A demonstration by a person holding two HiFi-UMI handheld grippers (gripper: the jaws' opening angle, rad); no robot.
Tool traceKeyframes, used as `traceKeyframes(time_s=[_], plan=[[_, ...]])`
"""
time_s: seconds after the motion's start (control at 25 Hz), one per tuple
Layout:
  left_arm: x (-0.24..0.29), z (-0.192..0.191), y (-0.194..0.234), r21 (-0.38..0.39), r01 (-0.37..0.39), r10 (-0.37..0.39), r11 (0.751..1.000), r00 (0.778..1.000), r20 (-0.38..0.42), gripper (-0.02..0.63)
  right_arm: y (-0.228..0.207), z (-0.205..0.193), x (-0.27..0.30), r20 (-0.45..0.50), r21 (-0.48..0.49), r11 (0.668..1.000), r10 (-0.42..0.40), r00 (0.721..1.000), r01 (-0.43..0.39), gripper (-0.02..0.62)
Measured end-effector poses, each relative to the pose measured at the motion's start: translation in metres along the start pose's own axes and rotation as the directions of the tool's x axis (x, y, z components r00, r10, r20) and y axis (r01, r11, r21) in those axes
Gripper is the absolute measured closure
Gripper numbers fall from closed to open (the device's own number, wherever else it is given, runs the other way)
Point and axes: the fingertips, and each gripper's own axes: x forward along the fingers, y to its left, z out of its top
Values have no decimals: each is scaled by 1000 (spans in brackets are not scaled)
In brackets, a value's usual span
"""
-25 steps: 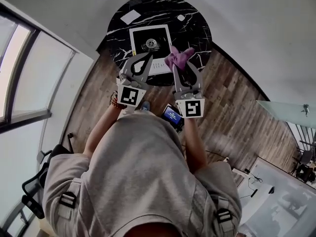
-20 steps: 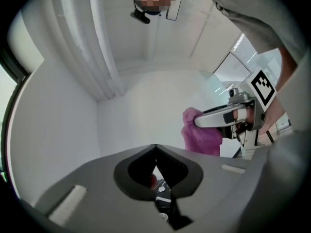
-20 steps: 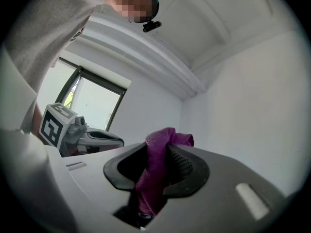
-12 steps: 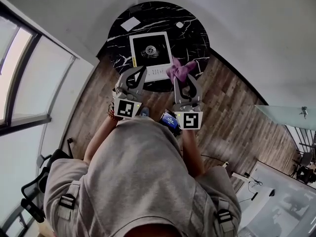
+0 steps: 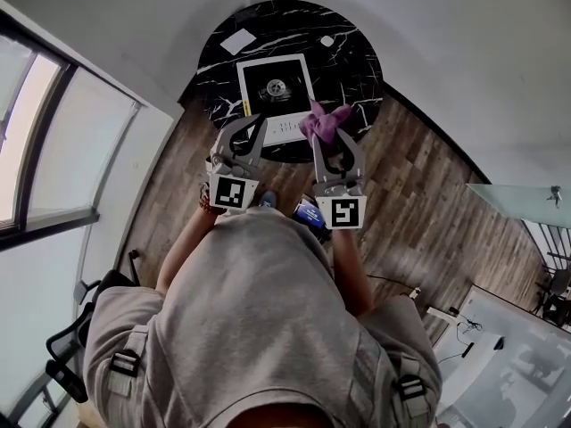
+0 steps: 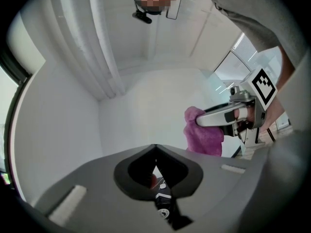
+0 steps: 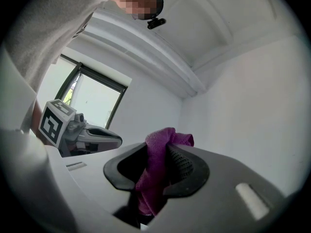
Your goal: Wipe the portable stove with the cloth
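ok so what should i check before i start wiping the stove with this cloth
1. cloth pinched in right tongs: ok.
2. left tongs shut, nothing held: ok.
3. portable stove on table, ahead of both tongs: ok.
4. cloth touching stove: cannot tell; in the head view it overlaps the near right corner.
5. white card apart from stove: ok.

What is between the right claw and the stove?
Only the purple cloth, pinched in the right claw. The head view shows it bunched by the corner of the portable stove nearest that claw. Whether it touches the stove is unclear.
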Motion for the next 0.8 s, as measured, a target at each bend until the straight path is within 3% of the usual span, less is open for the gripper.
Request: traceKeyframes(time_s=[0.28,0.48,0.8], plan=[[-2,-11,8,-38,-19,17,999,999,-39,612,3,-3,8,-6,1,1000,9,1000,-9,468],[3,-5,9,7,-10,11,1000,1000,-14,612,3,-6,12,-12,25,1000,6,1000,-6,469],[9,-7,10,-10,-17,17,1000,1000,-20,612,1,-10,15,-14,37,999,4,1000,-3,469]])
